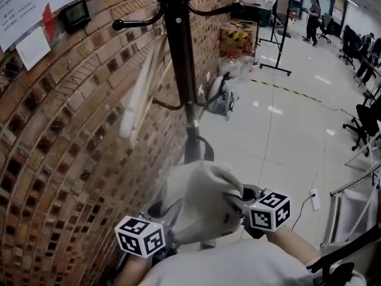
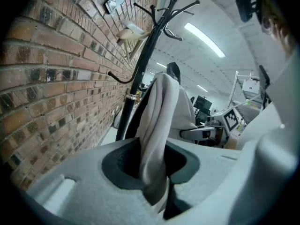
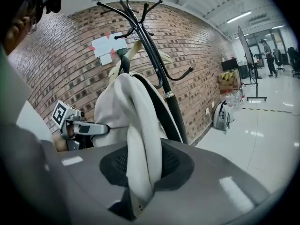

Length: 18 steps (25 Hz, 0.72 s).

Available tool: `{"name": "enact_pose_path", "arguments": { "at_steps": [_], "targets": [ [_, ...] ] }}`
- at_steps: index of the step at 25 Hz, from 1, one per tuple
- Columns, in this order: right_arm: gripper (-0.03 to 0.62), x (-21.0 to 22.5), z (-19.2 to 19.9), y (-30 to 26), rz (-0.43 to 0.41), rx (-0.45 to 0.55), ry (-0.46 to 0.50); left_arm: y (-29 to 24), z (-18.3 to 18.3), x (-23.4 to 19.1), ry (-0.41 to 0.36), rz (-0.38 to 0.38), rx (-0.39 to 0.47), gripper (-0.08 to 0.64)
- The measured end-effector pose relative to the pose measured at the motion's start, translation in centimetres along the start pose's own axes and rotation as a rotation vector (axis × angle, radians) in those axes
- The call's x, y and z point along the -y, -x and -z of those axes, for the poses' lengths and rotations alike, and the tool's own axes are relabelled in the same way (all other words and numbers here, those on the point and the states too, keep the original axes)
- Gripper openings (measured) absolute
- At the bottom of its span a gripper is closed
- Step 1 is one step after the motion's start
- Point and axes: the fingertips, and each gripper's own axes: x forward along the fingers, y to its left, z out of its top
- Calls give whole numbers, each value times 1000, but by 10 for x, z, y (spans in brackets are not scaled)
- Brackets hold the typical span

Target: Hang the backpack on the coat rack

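A pale grey backpack (image 1: 199, 201) hangs between my two grippers, low in the head view and just short of the coat rack. The black coat rack (image 1: 178, 52) stands against the brick wall, with curved hooks at its top and halfway up. My left gripper (image 1: 156, 216) is shut on one backpack strap (image 2: 159, 125), which runs up out of its jaws (image 2: 154, 172). A second strap (image 3: 136, 125) is pinched in my right gripper (image 3: 138, 172), which is shut as well (image 1: 241, 198). The coat rack's pole (image 2: 140, 69) (image 3: 154, 64) rises right behind the bag.
A small grey bag (image 1: 221, 97) lies on the floor at the wall beyond the rack. Cardboard boxes (image 1: 238, 37), bottles and a board stand (image 1: 280, 22) are farther back, where a person (image 1: 312, 19) stands. A white roll (image 1: 137, 100) leans on the brick wall. Office chairs (image 1: 363, 124) line the right.
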Motion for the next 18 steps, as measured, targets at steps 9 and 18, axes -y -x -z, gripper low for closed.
{"name": "enact_pose_path", "arguments": {
  "at_steps": [9,18],
  "targets": [
    [64,28,2,-39,-3,-37,-41,-32,3,-32,38,9,-53,91],
    [64,50,9,-58,11,-48,-78,-58,8,-48,60,24,-87,91]
  ]
}}
